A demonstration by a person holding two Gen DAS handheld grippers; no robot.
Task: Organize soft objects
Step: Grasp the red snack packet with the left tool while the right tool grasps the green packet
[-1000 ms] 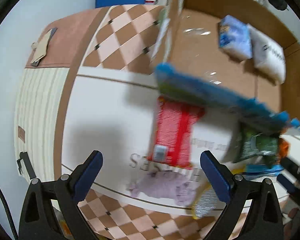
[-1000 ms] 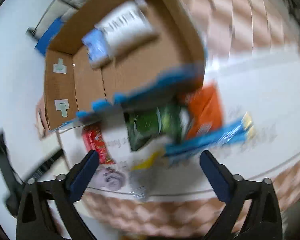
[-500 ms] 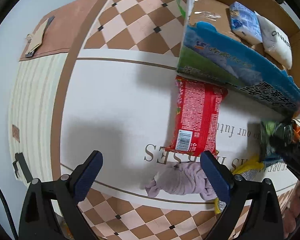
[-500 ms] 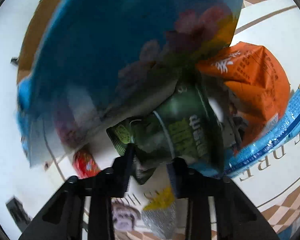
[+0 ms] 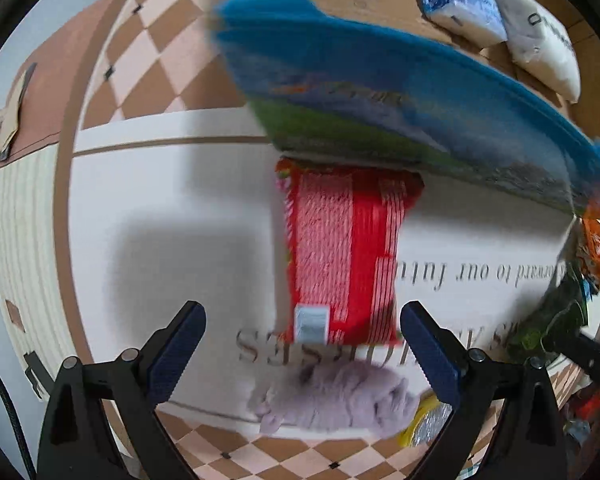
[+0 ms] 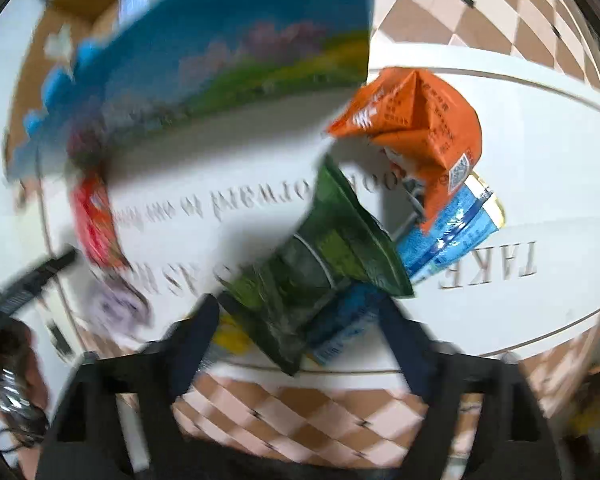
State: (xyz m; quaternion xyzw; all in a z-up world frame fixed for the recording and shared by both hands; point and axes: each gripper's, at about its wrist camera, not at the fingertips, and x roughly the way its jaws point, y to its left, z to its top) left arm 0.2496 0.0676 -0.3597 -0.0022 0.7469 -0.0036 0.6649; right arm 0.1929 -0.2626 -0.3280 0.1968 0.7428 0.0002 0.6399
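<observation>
- Mostly a risk note. The right gripper [image 6: 296, 308] is low over the white mat [image 6: 520, 160], jaws spread wide, with the near end of the green packet [image 6: 324, 264] lying between them. The pads do not seem to press on it, so I read it as not gripped, though blur keeps this from being certain.
- Risk: closing here would catch only the crinkled end of a slippery bag, which could slide out or swing on the lift.
- Risk: the blue packet [image 6: 448, 236] lies just under the green one and the orange packet [image 6: 416, 120] touches the same pile. A deep bite may drag one along.
- Risk: the printed flap [image 5: 380, 92] of the cardboard box [image 5: 360, 16] hangs out over the mat. A carried bag could snag on it on the way in.
- Left gripper [image 5: 302, 312]: jaws wide apart, holding nothing, hovering above the mat and pointed at the red packet [image 5: 340, 256], which lies flat with its far end tucked beneath the flap.
- Purple cloth [image 5: 336, 396] sits at the mat's near edge, just below the red packet.
- Inside the box: a blue-and-white pack [image 5: 460, 0] and a white pouch [image 5: 540, 40], side by side at the far end.
- Judgement: most items are not yet boxed.
</observation>
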